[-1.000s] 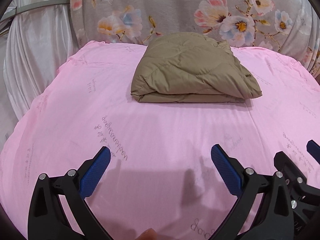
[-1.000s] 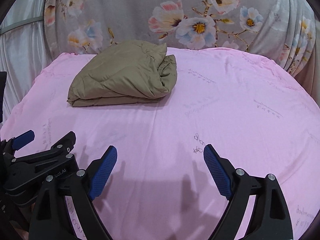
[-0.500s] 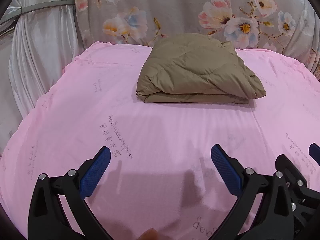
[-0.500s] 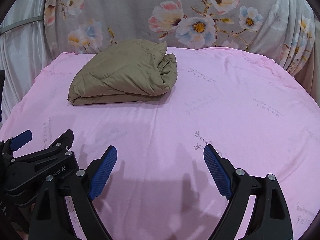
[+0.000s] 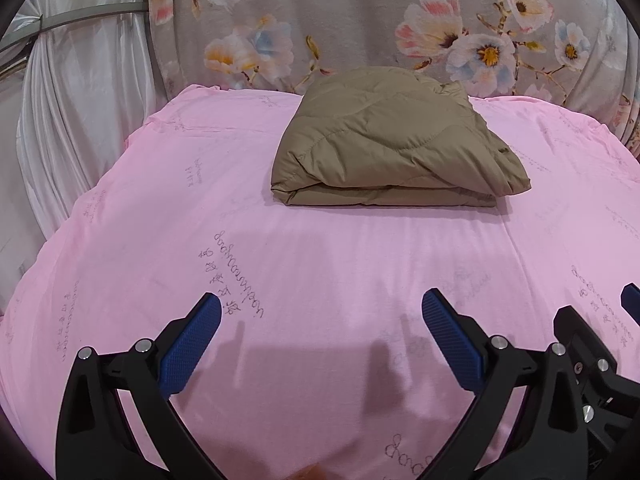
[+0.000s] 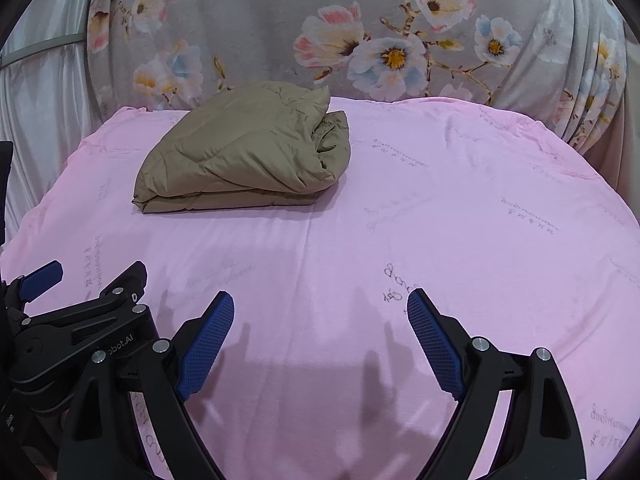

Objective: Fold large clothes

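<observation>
A khaki quilted garment lies folded into a thick bundle at the far middle of the pink sheet; in the right wrist view it sits at the far left. My left gripper is open and empty, low over the near part of the sheet, well short of the bundle. My right gripper is open and empty, beside it to the right. The right gripper's body shows at the left view's right edge, and the left gripper's at the right view's left edge.
A grey floral curtain hangs behind the bed. White drapes with a metal rail hang at the left. The sheet's edges drop off at left and right.
Both grippers have drawn slightly back and turned a little, so the bundle shifts right in the left view. The jaws stay open. The bundle has not moved on the sheet.
</observation>
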`<action>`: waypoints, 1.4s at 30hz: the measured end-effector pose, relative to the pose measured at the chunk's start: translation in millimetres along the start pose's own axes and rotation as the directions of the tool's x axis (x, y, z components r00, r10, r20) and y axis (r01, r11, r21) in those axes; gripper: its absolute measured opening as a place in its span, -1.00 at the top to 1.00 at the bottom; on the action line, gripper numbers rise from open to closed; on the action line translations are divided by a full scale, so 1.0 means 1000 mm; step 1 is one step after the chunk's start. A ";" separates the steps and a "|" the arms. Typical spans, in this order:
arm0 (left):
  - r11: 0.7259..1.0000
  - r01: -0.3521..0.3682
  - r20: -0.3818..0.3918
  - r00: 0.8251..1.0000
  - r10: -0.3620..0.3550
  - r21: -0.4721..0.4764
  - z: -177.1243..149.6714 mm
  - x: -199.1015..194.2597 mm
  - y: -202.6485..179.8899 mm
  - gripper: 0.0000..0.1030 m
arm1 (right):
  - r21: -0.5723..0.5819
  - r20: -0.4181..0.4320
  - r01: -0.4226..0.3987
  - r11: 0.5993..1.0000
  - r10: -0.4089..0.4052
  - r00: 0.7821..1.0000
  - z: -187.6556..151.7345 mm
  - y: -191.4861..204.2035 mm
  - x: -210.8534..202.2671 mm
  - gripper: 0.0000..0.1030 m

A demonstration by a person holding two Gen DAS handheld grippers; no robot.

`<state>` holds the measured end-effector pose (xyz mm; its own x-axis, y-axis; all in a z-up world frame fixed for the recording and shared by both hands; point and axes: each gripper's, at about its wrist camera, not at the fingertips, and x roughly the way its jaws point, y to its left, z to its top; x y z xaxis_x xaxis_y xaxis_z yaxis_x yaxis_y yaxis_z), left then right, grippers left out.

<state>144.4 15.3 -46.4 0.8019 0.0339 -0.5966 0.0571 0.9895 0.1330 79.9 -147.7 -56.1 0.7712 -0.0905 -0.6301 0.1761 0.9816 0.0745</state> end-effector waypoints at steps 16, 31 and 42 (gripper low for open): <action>1.000 -0.008 0.002 1.000 0.008 0.003 0.001 0.000 -0.002 -0.91 | -0.003 0.000 0.002 1.000 -0.002 1.000 0.001 -0.002 0.001 -0.68; 0.999 -0.032 0.013 0.999 0.032 0.003 0.000 -0.001 -0.002 -0.91 | -0.005 0.002 0.015 1.000 -0.015 1.000 0.001 -0.002 0.000 -0.68; 1.000 -0.020 0.012 1.000 0.020 -0.004 0.000 -0.001 -0.001 -0.91 | -0.005 0.007 0.015 1.000 -0.015 1.000 0.001 -0.002 -0.002 -0.68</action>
<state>143.8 14.0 -46.3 0.8100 0.0524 -0.5840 0.0384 0.9891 0.1420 78.7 -150.1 -54.6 0.7725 -0.1067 -0.6260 0.1847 0.9809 0.0608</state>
